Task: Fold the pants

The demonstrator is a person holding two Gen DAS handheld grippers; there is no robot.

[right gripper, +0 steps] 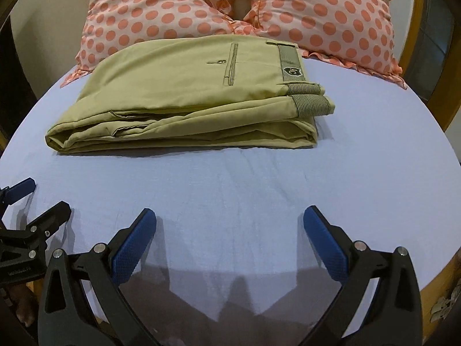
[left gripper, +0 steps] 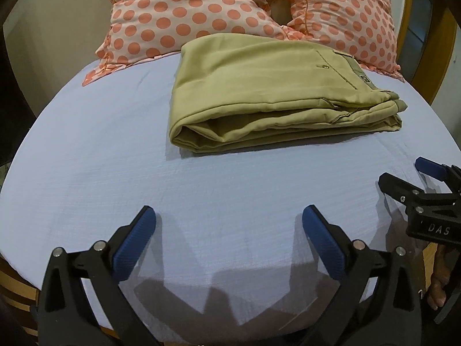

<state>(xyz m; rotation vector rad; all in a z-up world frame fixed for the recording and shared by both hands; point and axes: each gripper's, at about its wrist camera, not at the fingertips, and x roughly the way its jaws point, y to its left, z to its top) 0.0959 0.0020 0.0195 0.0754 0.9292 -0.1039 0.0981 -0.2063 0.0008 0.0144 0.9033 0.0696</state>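
Near the front edge of the bed (left gripper: 86, 173), the left tongs (left gripper: 229, 222) and the right tongs (right gripper: 229, 222) stood wide apart and held nothing. Further back, the pants (right gripper: 184, 95) lay folded in a tidy packet on the blue sheet, touching the dotted pillows (right gripper: 331, 14). The folding looked finished, so a good last step was probably only pressing loose edges flat, gently.

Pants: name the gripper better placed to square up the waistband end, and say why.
Right, probably. The waistband sits at the right end of the folded pants, nearer the open right gripper. The left gripper, also open, faces the rolled fold end.
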